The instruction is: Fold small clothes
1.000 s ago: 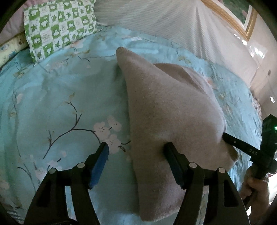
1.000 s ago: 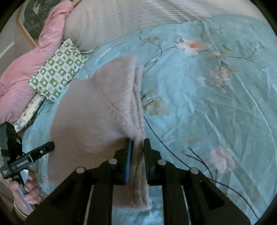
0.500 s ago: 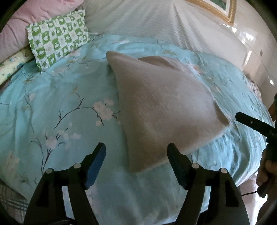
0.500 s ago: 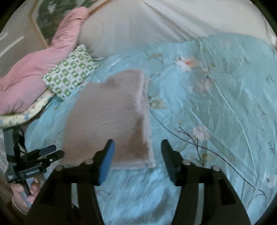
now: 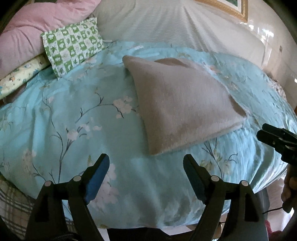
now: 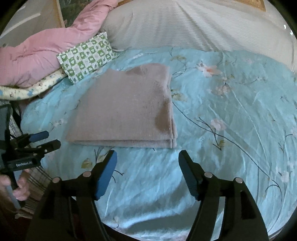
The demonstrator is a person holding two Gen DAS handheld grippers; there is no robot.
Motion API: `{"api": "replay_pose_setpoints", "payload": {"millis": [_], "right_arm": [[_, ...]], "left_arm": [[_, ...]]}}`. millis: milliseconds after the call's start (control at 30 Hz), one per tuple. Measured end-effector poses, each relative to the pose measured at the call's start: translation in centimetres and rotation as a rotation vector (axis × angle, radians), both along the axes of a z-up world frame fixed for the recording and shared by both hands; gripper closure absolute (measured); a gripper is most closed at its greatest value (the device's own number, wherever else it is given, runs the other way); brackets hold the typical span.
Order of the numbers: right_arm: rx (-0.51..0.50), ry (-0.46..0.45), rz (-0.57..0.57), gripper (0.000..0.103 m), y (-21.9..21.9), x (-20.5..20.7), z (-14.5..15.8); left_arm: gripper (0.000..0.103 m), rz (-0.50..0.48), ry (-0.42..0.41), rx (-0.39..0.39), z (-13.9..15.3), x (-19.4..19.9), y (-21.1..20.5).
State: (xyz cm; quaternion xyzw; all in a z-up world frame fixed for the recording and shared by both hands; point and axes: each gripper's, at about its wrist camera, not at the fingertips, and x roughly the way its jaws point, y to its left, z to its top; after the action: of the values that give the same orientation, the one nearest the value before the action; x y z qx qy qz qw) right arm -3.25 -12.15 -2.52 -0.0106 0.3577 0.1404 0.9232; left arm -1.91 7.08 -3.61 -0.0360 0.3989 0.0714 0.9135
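Beige folded garment (image 6: 128, 107) on the bedspread (image 6: 232, 115), just beyond the wide-spread right gripper (image 6: 147, 174)

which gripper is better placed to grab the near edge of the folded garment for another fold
Right, marginally. The right gripper hangs open just short of the folded garment and its layered near edge. The left gripper faces only its near corner.

We are in a home bedroom. A bed fills both views, spread with a light blue floral duvet (image 5: 78, 118). In the upper left lie a green-and-white checked pillow (image 5: 72, 46) and a bunched pink quilt (image 6: 40, 53); a striped white cover (image 6: 194, 24) runs along the top, below a gilt-framed picture (image 5: 239, 9).
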Motion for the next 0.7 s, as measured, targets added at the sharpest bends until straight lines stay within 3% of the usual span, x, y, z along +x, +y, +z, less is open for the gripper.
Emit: {"api": "replay_pose_setpoints", "payload": {"millis": [400,700], "right_arm": [[0.016,0.036,0.021,0.021,1.3,-0.6,-1.3],[0.019,0.038,0.065,0.017,2.6,0.9,-0.1]], "left_arm": [[0.019,-0.019,0.021,-0.004,-1.0,-0.4,-1.2],[0.017,-0.031,0.012,0.027,0.4,1.2,-0.8]]}}
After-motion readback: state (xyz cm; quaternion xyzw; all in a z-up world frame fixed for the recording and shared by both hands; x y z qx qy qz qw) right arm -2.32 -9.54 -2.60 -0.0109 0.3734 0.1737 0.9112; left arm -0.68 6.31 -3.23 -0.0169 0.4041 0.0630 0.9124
